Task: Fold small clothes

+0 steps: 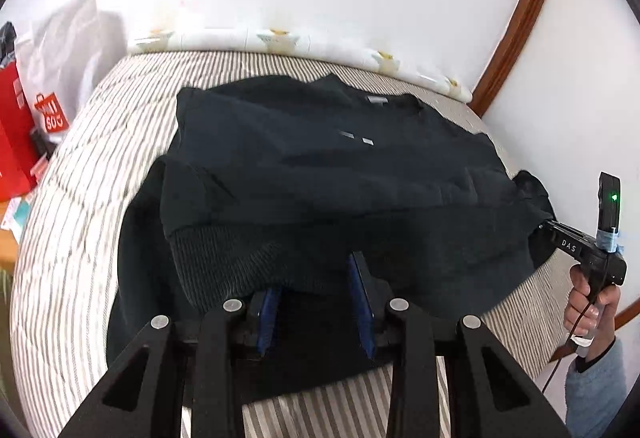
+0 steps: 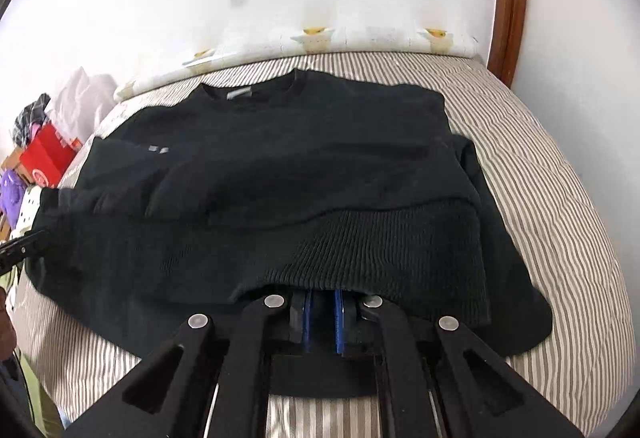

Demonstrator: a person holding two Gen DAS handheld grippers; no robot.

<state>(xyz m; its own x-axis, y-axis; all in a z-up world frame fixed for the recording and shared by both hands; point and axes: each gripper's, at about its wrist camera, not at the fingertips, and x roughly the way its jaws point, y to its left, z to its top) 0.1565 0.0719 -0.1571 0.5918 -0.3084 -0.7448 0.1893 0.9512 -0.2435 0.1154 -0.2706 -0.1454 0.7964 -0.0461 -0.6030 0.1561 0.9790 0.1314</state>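
A black sweater lies on a striped bed, neck toward the wall, its ribbed hem folded up over the body. It also shows in the right wrist view. My left gripper is at the hem with its blue pads apart and fabric draped over the left finger. My right gripper has its blue pads close together under the ribbed hem, pinching it. In the left wrist view the right gripper grips the sweater's right edge.
The striped bed cover reaches a white wall with a wooden frame at the right. A red box and a white bag stand left of the bed. Small cushions line the far edge.
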